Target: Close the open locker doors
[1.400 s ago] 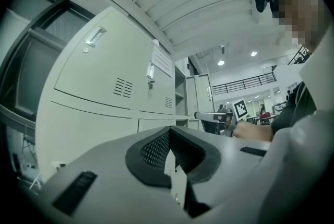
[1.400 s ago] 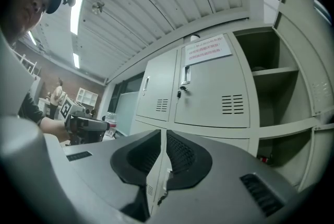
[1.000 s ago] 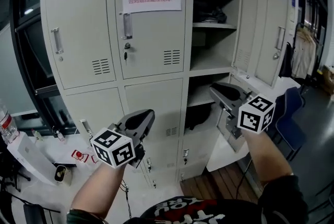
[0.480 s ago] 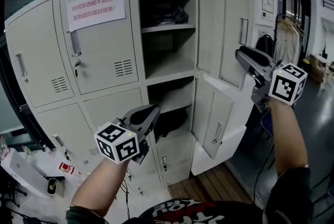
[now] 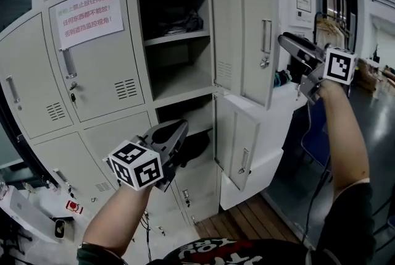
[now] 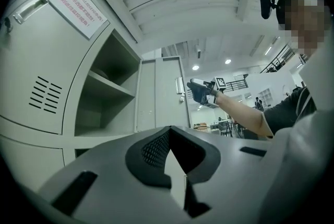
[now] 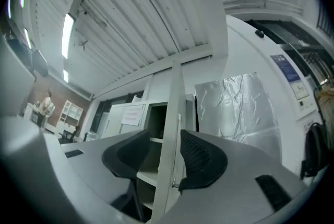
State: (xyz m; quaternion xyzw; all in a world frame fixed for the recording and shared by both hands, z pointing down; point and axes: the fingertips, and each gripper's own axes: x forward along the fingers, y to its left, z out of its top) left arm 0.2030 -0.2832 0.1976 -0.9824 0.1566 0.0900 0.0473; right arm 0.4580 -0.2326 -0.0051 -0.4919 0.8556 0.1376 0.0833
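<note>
Right gripper (image 5: 284,41), jaws just opened, straddles the thin sheet-metal edge of the open upper door (image 5: 252,10); left gripper (image 5: 180,130) rests closed before grey lockers (image 5: 92,88).

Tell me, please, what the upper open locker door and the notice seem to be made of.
Upper open door: probably painted sheet metal, matte pale grey; thin edge, even coat. Notice: looks like white paper, printed in red.

At twelve o'clock in the head view, the locker's (image 5: 99,109) open top compartment holds a shelf (image 5: 176,39) with a dark bundle (image 5: 182,23) lying on it. Wood-plank floor (image 5: 250,220) shows at six o'clock. At eight o'clock, a white counter (image 5: 28,220) carries a small red-and-white item (image 5: 73,206).
</note>
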